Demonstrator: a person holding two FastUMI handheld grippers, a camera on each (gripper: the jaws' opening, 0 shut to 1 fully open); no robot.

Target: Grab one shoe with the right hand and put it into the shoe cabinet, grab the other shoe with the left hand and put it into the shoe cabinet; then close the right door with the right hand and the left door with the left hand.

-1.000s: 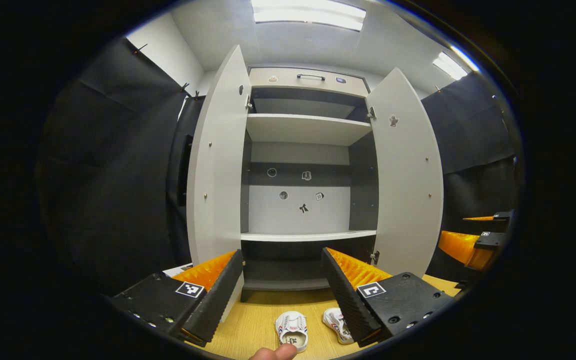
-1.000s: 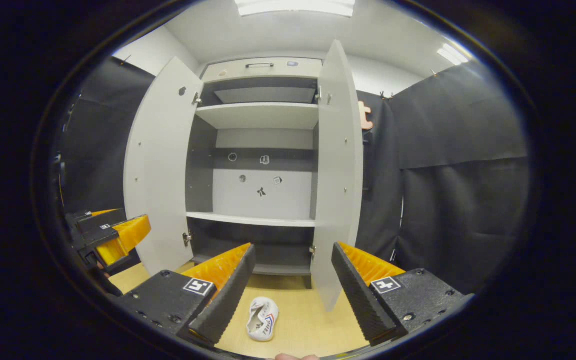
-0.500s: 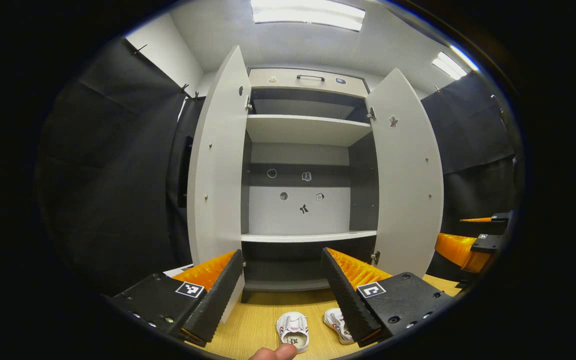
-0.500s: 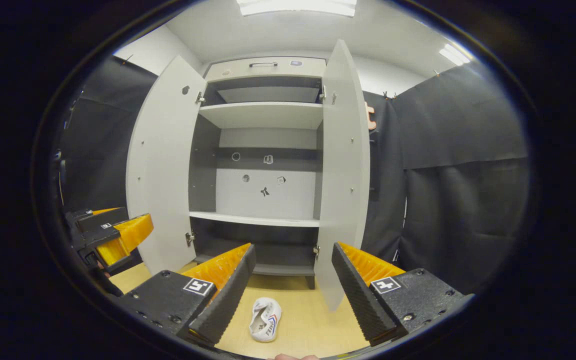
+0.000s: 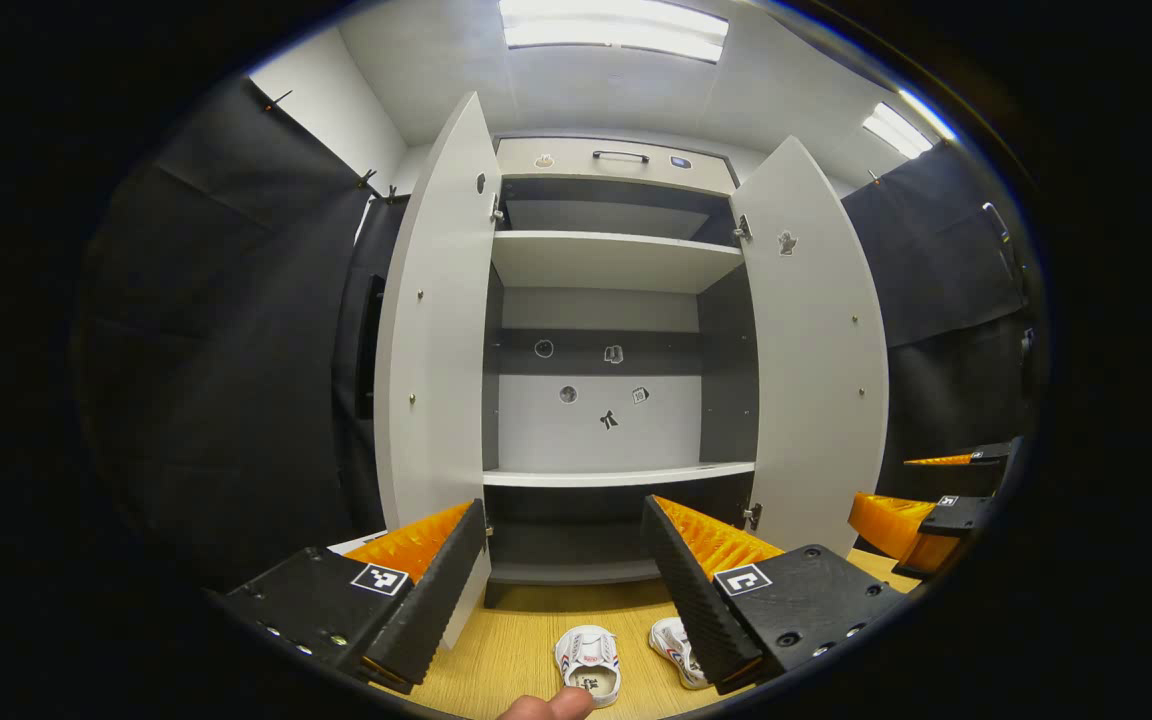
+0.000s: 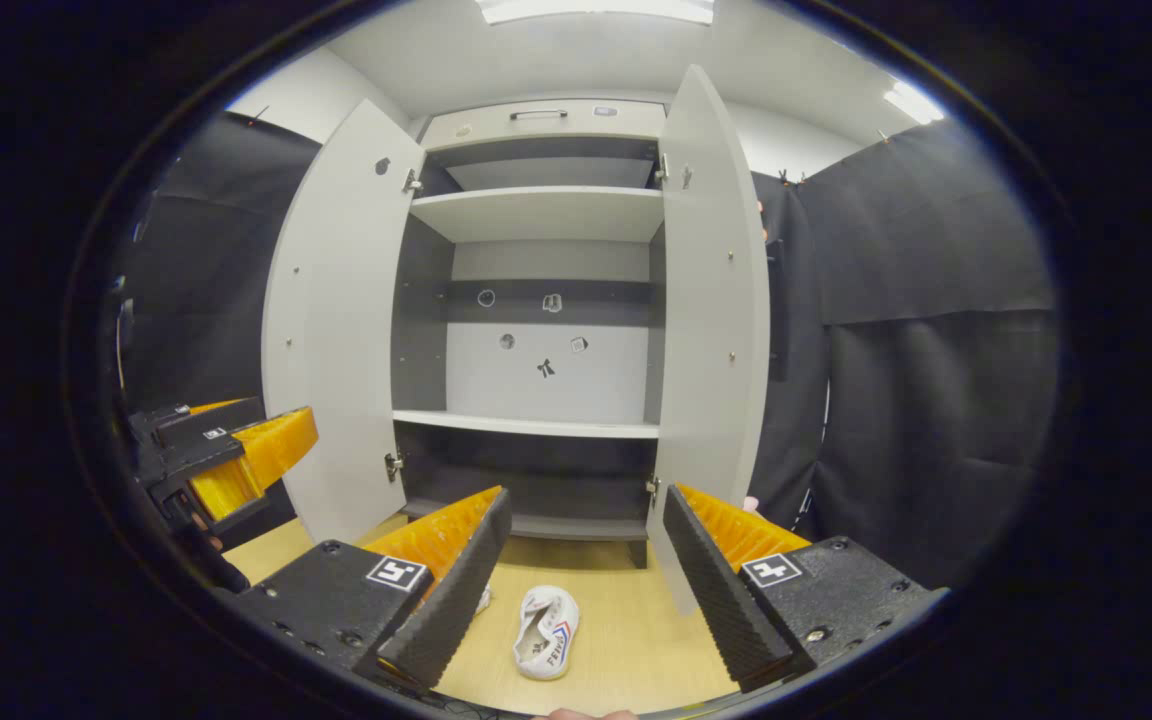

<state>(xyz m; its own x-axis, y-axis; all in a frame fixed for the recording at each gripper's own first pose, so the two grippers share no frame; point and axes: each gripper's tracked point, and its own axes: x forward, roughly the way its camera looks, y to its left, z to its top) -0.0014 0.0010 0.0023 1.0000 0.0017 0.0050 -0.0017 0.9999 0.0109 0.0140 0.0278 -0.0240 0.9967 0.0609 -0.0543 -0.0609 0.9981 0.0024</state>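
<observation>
While both grippers' jaws gape empty, two white shoes (image 5: 588,663) with red-blue stripes lie on the floor (image 5: 506,640).

Both doors (image 5: 436,330) stand wide, leaving the cabinet's shelves (image 5: 616,474) open ahead.

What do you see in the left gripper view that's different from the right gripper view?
Left gripper view: a pair of shoes side by side on the floor, a fingertip at the bottom, the right gripper far right. Right gripper view: one shoe in plain sight, the left gripper far left. Both: the shoe cabinet with both doors open and bare shelves.
</observation>
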